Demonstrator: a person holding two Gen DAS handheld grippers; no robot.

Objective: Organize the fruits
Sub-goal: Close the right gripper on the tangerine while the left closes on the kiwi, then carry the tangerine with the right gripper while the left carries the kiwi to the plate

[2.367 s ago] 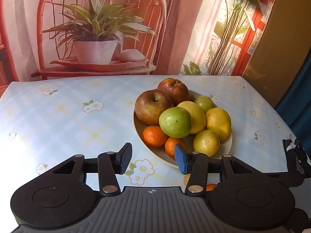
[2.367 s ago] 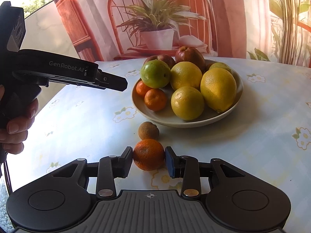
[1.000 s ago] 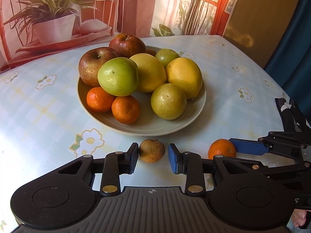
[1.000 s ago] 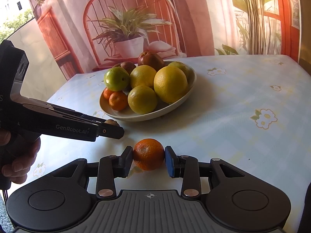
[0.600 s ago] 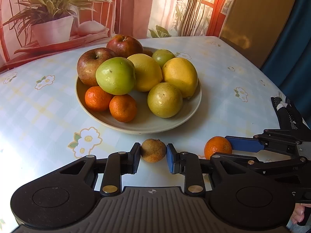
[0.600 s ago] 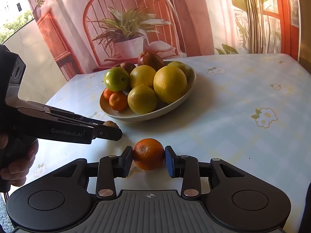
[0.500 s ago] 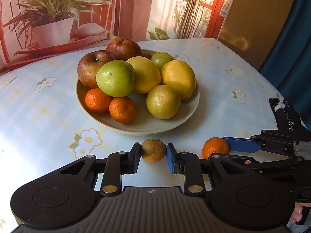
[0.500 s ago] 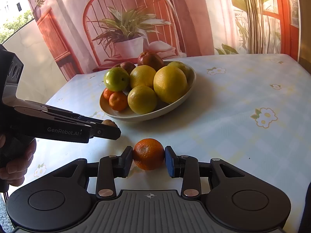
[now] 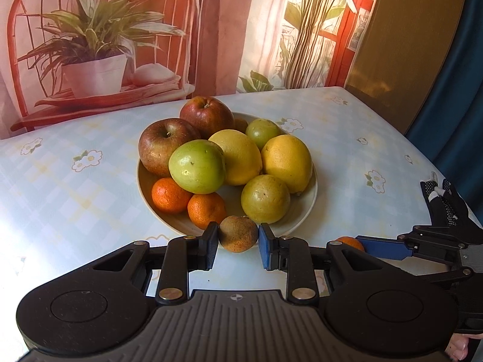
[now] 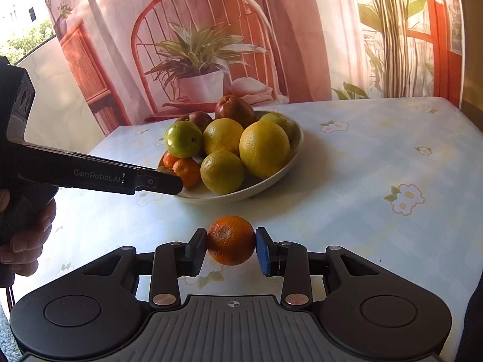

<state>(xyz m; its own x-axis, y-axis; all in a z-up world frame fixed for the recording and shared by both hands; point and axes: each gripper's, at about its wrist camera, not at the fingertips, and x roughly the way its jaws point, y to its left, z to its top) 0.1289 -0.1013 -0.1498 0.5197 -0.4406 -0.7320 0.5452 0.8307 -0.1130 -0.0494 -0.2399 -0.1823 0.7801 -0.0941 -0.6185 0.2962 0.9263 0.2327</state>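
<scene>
A: What sits between the left gripper (image 9: pixel 238 238) fingers (image 9: pixel 210 246)?
B: A brownish fruit (image 9: pixel 238 233), pinched just before the bowl (image 9: pixel 312 191).
A: And rightward?
B: An orange (image 9: pixel 349 242) clamped in the right gripper (image 9: pixel 357 246).

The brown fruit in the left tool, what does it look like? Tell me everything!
The brown fruit is small and round, about mandarin-sized, with dull, rough brownish skin and orange patches low down. It looks old or dried. The left tool is shut on it, one pad pressing each side. It sits in front of the bowl, at its near rim; whether it rests on the table or is lifted cannot be told. In the right view, the tool's finger hides most of it.
</scene>
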